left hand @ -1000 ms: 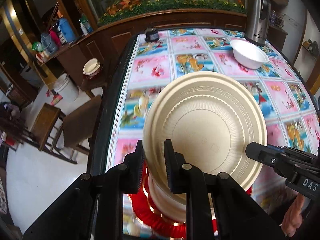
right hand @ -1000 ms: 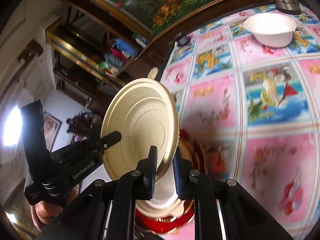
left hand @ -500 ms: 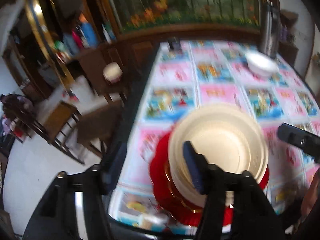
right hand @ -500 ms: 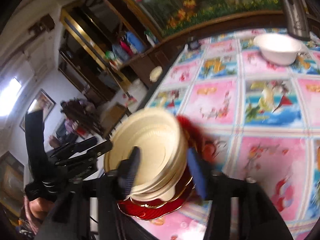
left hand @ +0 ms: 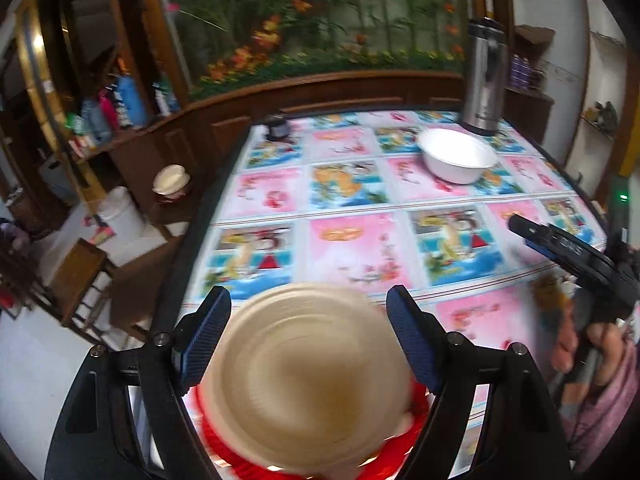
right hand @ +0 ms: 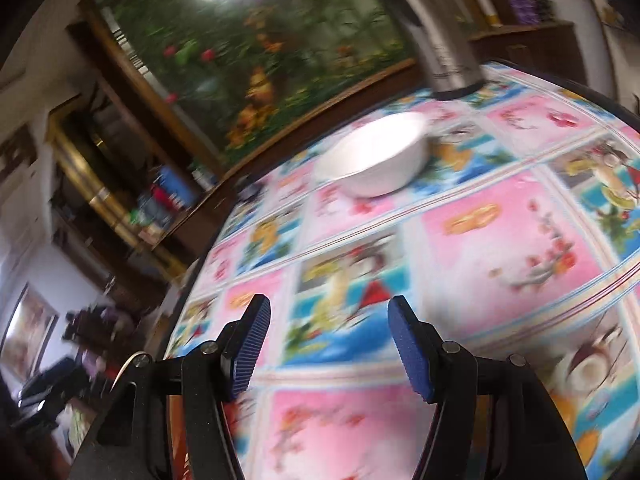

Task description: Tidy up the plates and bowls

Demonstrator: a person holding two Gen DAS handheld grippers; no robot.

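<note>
A stack of beige plates [left hand: 308, 376] rests on a red plate [left hand: 244, 468] at the table's near edge. My left gripper [left hand: 308, 336] is open, its fingers wide apart just above the stack, holding nothing. My right gripper [right hand: 326, 348] is open and empty above the tablecloth; it also shows in the left wrist view [left hand: 560, 248] at the right. A white bowl [left hand: 456, 154] sits at the far side of the table, also in the right wrist view [right hand: 376, 164].
A steel thermos [left hand: 482, 76] stands behind the white bowl. A small dark object [left hand: 277, 130] sits at the table's far left corner. Wooden chairs [left hand: 88, 280] and a white bucket [left hand: 118, 212] stand on the floor to the left.
Both grippers let go of the beige plate, which now lies on the stack. Both opened wide. The right gripper swung away toward the white bowl.
</note>
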